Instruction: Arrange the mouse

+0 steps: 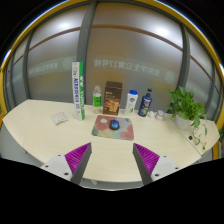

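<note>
A dark mouse (114,124) lies on a patterned mouse mat (112,127) in the middle of the pale curved table (40,135), beyond my fingers. My gripper (112,158) is open and empty, held back from the mat near the table's front edge. Its two magenta pads (77,156) stand wide apart, with bare table between them.
Behind the mat stand a tall white-green box (76,90), a small green bottle (97,97), a brown box (113,96), a white bottle (131,101) and a dark blue bottle (146,102). A potted plant (186,106) is at the right. A small white object (60,117) lies left. Glass partitions rise behind.
</note>
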The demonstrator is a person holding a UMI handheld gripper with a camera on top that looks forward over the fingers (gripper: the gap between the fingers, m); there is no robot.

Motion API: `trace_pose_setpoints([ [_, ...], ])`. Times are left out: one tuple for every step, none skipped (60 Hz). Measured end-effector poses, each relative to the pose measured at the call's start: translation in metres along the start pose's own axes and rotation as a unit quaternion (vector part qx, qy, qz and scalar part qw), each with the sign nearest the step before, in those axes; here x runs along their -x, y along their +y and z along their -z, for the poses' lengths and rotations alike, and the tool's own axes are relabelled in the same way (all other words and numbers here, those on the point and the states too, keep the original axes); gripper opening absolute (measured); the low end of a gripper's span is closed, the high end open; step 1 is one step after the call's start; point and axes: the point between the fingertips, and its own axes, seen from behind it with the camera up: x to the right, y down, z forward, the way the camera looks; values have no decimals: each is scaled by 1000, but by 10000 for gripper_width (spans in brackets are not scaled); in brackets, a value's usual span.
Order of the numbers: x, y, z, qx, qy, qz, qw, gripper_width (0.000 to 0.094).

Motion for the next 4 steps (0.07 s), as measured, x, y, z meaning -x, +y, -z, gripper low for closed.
trace_pose_setpoints([
  [0, 0, 2, -1, 1, 0, 1000, 853],
  [0, 0, 3, -2, 1, 1, 1000, 853],
  [1, 0, 4, -3, 1, 1, 1000, 853],
  [1, 0, 5, -4, 1, 1, 1000, 853],
])
